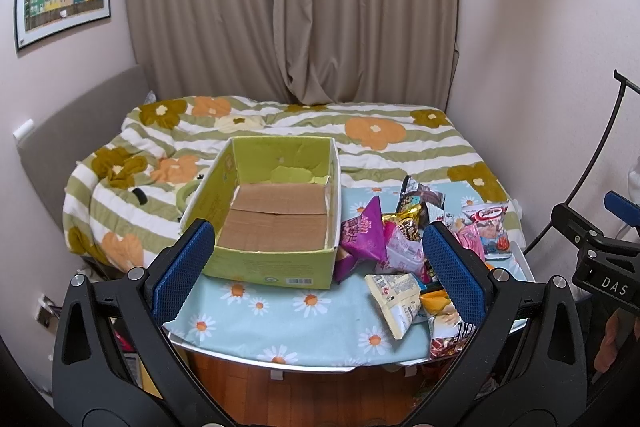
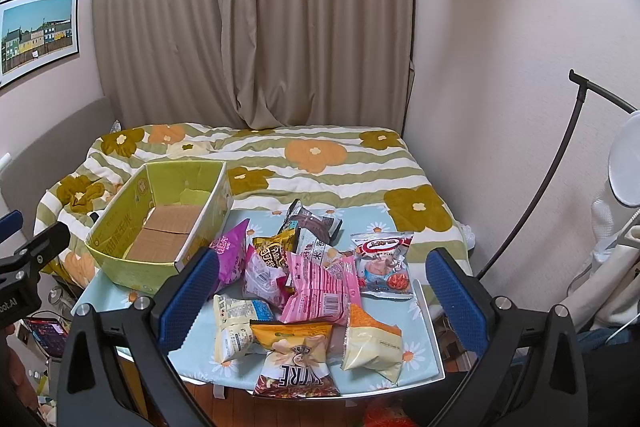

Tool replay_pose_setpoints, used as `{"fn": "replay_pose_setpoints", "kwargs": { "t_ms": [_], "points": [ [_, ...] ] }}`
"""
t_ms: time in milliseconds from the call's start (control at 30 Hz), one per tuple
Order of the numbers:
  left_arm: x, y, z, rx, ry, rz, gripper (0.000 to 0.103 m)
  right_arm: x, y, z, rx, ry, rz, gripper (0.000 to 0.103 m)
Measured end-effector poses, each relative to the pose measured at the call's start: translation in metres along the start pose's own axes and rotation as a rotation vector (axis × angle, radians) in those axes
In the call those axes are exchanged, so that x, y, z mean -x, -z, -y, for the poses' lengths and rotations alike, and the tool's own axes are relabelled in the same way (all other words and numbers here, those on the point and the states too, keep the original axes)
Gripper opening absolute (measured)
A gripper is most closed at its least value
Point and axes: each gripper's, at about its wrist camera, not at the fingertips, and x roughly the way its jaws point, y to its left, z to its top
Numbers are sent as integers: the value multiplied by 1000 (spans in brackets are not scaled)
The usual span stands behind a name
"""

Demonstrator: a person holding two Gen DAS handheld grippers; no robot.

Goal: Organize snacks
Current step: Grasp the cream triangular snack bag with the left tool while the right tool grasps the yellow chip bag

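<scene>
Many snack packets (image 2: pixel 316 283) beyond spread right fingers (image 2: pixel 188 295), untouched.

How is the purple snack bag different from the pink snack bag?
The purple pointed snack bag sits at the left edge of the pile, next to the green cardboard box; the pink crinkly snack bag lies in the middle. The purple one stands up in a peak, while the pink one lies flatter and shows a barcode. Both are sealed and rest on the daisy-print tablecloth.
</scene>
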Motion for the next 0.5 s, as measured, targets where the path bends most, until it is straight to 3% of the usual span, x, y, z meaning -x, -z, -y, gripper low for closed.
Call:
{"fn": "replay_pose_setpoints", "kwargs": {
  "t_ms": [300, 500],
  "points": [
    [-7, 0, -2, -19, 26, -42, 103, 1, 0, 3, -14, 2, -8, 103],
    [-45, 14, -4, -30, 143, -168, 103, -11, 16, 14, -57, 35, -75, 103]
  ]
}}
